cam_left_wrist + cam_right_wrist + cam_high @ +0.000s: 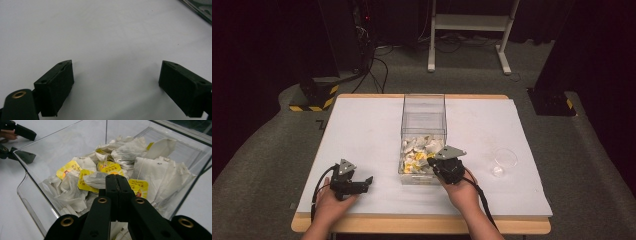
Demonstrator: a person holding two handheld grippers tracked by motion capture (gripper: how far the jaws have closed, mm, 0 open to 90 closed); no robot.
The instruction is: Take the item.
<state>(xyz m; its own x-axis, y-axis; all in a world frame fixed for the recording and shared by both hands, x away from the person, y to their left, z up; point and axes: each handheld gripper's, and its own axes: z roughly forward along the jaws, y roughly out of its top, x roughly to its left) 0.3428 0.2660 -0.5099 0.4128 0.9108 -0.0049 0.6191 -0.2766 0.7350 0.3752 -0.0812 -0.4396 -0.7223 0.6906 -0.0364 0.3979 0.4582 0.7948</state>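
A clear plastic box [423,107] stands mid-table, its near half heaped with white tea bags [418,151] with yellow tags. My right gripper [432,163] reaches over the box's near right corner. In the right gripper view it [116,179] is shut, its tips down at the tea bags [140,167] inside the box [62,145]; I cannot make out anything pinched between the jaws. My left gripper [368,181] rests at the front left, pointing right toward the box. It [116,77] is open over bare white table [100,30]. One of its fingers [23,132] shows beyond the box wall.
A clear plastic cup [505,159] sits on the white table [362,125] right of the box. Behind the table are a white metal frame [469,22], cables on the grey floor and black stands with yellow-black striped bases [314,97].
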